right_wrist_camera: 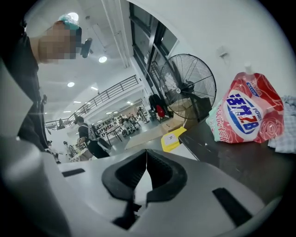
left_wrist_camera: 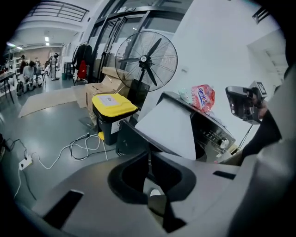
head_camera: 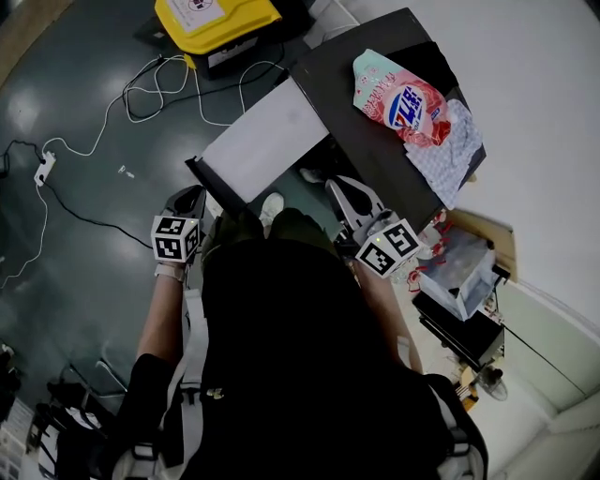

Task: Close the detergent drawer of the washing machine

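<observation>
left gripper (left_wrist_camera: pixel 149 155) and right gripper (right_wrist_camera: pixel 146 158) both pinched shut, empty; i can't see the drawer, so i'd press its front squarely, straight into the washer (head_camera: pixel 330 92)

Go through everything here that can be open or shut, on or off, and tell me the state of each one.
detergent drawer: pulled out, open
left tool: shut, empty
right tool: shut, empty
detergent pouch: lying flat on the washing machine
yellow bin: lid closed
fan: blades look still
</observation>
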Demonstrator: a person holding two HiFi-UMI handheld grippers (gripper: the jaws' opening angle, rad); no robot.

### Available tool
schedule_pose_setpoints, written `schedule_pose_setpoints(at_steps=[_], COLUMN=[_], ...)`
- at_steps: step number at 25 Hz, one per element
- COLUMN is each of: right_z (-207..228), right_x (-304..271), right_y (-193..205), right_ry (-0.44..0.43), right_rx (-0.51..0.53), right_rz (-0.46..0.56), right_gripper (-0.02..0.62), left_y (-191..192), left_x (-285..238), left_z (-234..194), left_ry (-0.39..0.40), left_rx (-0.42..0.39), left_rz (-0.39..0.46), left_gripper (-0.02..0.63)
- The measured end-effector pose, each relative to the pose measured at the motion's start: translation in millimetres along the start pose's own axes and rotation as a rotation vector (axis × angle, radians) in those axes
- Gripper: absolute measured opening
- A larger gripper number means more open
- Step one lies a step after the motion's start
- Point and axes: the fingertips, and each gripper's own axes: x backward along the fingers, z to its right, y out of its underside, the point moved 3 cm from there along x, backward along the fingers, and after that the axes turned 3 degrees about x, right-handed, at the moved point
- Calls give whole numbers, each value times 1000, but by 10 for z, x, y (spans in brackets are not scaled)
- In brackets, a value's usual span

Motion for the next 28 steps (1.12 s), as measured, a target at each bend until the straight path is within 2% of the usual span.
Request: schedule_pose_setpoints(at_steps=[5,13,17,21,28], right_z=[20,47,71,58,-10], right_x=[77,160,166,130,-8], right_y=[68,140,160,162,210], right_ry=[46,91,96,92,67], right_rx=[-15,-36,-41,-41,-46], right_rz=[-3,-4,-7,-7,-10], right_gripper=[17,17,17,17,17], left_y=[29,186,216,197,88], left_x=[-102,-259,-297,-292,-243], left_z=[-82,-124,-110,-86,-115], left_ry=[5,11,16,26,32], left_rx=[-19,-8,9,-20,7], left_rz=[-28,-100,-103,-109,-63], left_gripper=[11,9,8,8,8])
